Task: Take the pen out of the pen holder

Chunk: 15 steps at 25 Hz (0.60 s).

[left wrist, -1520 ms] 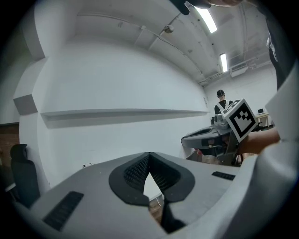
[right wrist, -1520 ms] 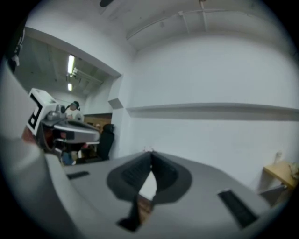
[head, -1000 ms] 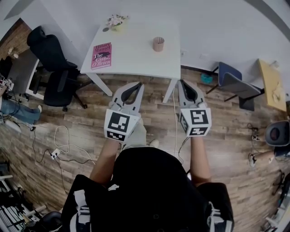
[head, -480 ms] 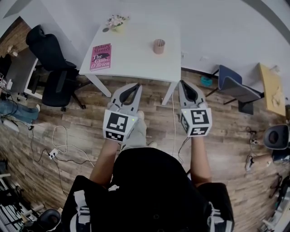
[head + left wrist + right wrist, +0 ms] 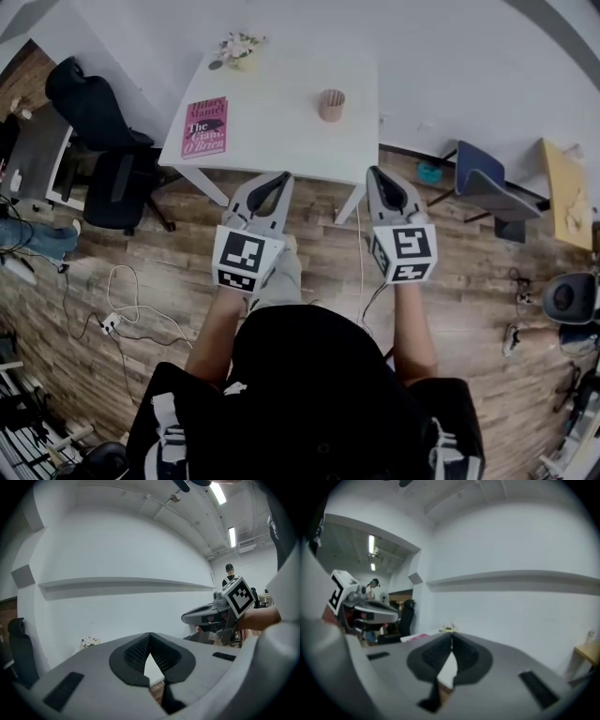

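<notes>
A tan pen holder [image 5: 330, 104] stands toward the right of the white table [image 5: 281, 122] in the head view, well ahead of both grippers. No pen can be made out in it from here. My left gripper [image 5: 284, 175] hovers over the wooden floor just short of the table's near edge, jaws shut and empty. My right gripper [image 5: 375, 172] is level with it near the table's right front leg, also shut and empty. The left gripper view shows the left gripper [image 5: 150, 635] with its tips meeting. The right gripper [image 5: 451, 637] looks the same in its own view.
A pink book [image 5: 206, 127] lies on the table's left part and a small flower bunch [image 5: 236, 47] stands at its back. A black office chair [image 5: 98, 131] stands left of the table, a blue chair [image 5: 487, 173] right. Cables [image 5: 122, 300] lie on the floor.
The table has come closer to me and both grippers have advanced toward its near edge. Both stay shut and empty.
</notes>
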Available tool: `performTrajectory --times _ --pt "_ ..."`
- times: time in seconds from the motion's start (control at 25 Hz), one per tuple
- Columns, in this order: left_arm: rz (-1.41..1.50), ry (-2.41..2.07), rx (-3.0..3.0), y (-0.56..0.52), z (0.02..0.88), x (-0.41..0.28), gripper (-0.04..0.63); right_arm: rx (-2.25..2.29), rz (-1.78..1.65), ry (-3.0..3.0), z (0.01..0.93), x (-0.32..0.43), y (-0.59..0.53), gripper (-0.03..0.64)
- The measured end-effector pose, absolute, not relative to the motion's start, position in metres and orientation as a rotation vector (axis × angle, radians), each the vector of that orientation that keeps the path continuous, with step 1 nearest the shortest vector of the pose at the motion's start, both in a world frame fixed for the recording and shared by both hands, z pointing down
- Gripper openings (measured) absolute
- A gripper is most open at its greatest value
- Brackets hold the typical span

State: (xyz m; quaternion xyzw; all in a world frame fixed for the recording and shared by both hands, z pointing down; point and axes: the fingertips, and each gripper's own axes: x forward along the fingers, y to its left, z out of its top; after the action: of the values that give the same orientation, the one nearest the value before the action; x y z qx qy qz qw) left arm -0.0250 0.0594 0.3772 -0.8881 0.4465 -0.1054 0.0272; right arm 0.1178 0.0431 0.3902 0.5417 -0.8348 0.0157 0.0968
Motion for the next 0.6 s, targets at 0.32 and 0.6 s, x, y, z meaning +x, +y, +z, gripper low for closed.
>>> performTrajectory --times 0.32,0.6 --pt "-0.334 1.385 -2.755 -0.013 0.38 -0.031 0.02 1.576 0.059 -2.453 0.399 0.11 -0.028 0.034" --pt "-0.329 1.375 -2.779 -0.078 0.376 -0.048 0.02 1.576 0.074 -2.427 0.395 0.094 -0.09 0.034"
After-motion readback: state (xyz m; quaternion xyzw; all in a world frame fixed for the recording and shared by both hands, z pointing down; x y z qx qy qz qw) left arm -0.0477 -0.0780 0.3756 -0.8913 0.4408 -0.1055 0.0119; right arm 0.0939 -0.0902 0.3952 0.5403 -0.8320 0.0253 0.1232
